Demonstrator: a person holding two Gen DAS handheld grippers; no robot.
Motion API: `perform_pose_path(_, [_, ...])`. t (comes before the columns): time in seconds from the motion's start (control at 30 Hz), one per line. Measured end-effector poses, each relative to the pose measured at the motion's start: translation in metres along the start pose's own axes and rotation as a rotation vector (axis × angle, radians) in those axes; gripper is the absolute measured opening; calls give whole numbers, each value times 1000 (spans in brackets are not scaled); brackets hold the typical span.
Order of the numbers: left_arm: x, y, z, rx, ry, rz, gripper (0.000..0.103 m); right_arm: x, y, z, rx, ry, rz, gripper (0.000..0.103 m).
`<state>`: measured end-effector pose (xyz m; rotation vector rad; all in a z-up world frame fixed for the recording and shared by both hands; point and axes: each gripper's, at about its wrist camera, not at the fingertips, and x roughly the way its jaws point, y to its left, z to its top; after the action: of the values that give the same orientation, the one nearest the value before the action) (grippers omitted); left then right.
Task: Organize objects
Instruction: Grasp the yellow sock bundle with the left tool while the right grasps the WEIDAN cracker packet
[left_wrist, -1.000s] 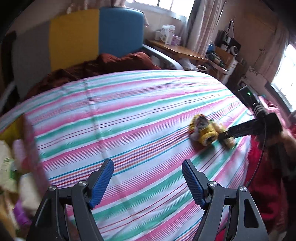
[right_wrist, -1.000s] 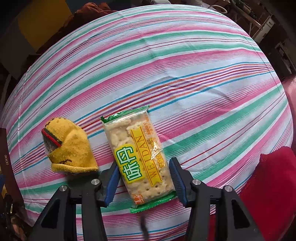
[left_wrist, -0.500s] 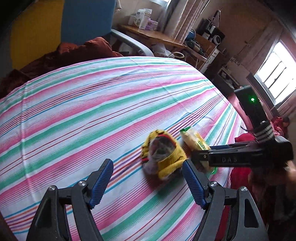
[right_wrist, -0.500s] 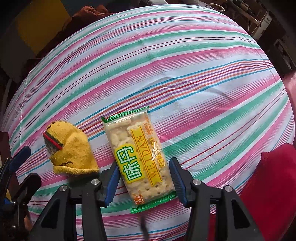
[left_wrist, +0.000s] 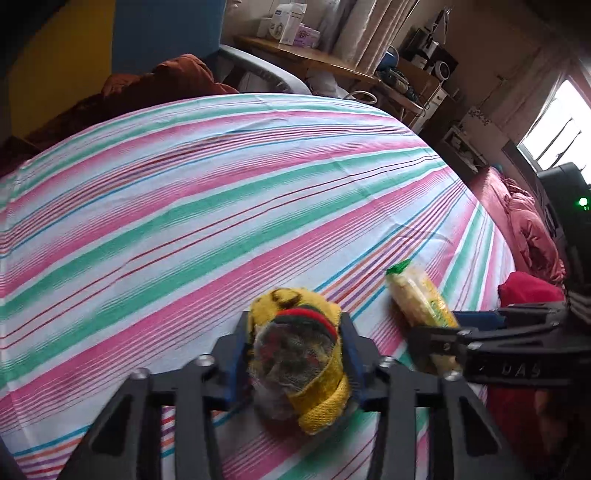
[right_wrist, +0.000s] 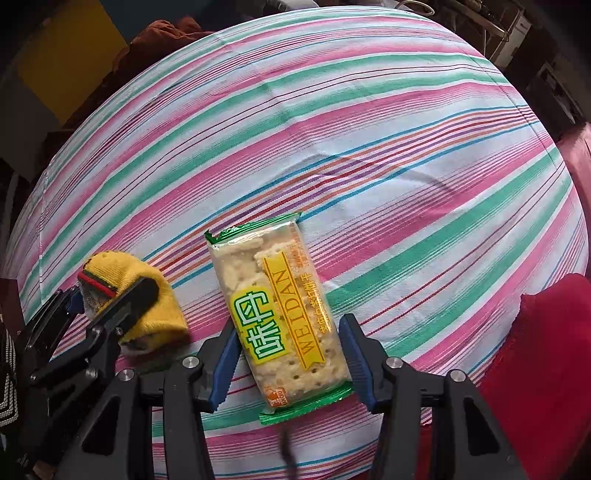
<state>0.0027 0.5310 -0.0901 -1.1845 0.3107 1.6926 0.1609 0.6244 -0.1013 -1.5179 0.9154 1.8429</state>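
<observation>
Now the left gripper has closed on the yellow knit sock.

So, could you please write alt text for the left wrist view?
The left gripper is closing on a yellow knitted sock lying on a striped bedsheet. Beside it, the right gripper straddles a cracker packet.

The striped bed sheet lies bare and open beyond the yellow knit sock and cracker packet. Only a narrow strip separates those two. A red cushion crowds the right edge.
</observation>
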Motion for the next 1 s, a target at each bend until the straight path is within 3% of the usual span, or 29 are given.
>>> perform_pose_path(0.17, [-25, 18, -23, 9, -37, 59, 39, -5, 6, -7, -21, -7, 51, 55])
perform_pose_path(0.53, [-100, 82, -109, -126, -180, 182, 40, -9, 25, -24, -78, 11, 113, 55])
perform_pose_path(0.7, [-95, 78, -111, -72, -197, 202, 43, -9, 38, -31, -128, 28, 54, 55])
perform_pose_path(0.83, [-94, 79, -113, -82, -199, 194, 44, -10, 38, -36, -91, 26, 39, 55])
perform_pose_path(0.9, [-94, 78, -113, -81, -203, 191, 44, -10, 42, -39, -64, 1, 9, 55])
perform_pose_path(1.0, [-94, 78, -115, -74, -210, 193, 44, -10, 66, -46, -127, -84, -107, 57])
